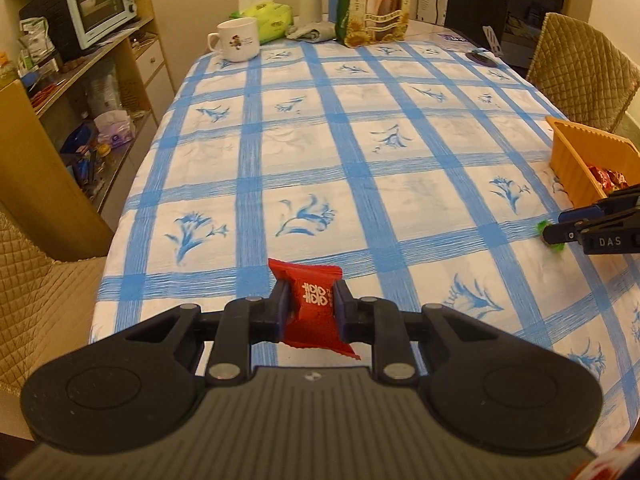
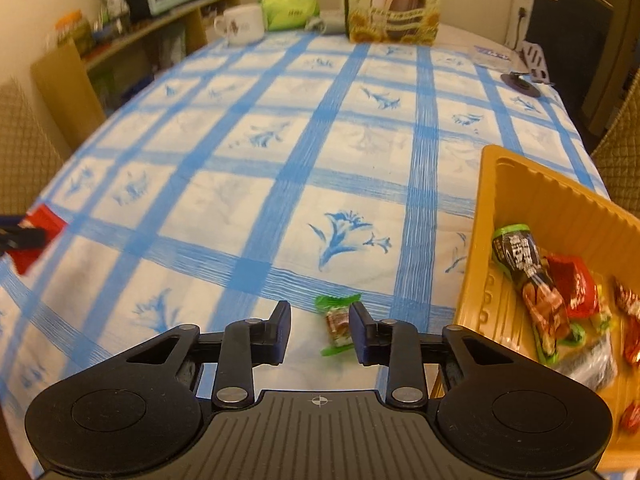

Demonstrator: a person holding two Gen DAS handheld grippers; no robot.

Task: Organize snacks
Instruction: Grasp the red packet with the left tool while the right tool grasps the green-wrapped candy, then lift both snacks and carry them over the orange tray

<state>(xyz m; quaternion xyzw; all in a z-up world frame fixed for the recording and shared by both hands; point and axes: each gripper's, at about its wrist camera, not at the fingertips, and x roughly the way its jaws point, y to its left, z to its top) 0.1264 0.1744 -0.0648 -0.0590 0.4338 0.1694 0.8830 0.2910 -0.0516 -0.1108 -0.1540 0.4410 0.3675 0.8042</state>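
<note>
Here, left gripper (image 1: 310, 304) angled down, red candy (image 1: 314, 306) clamped.

The sunflower seed bag (image 1: 376, 4) standing at the far end of the table reads "山核桃味瓜子". Well in front of that bag, the red candy wrapper (image 1: 314, 308) bears a white double "囍" sign. To its right, the right gripper (image 1: 560, 226) carries the letters "DAS".

Orange tray (image 2: 532, 200): cut off by the right edge in both views, far wrappers blurred. Green-wrapped candy (image 2: 338, 326): partly hidden behind a jaw. Shelf clutter (image 1: 44, 60): too small to identify.
</note>
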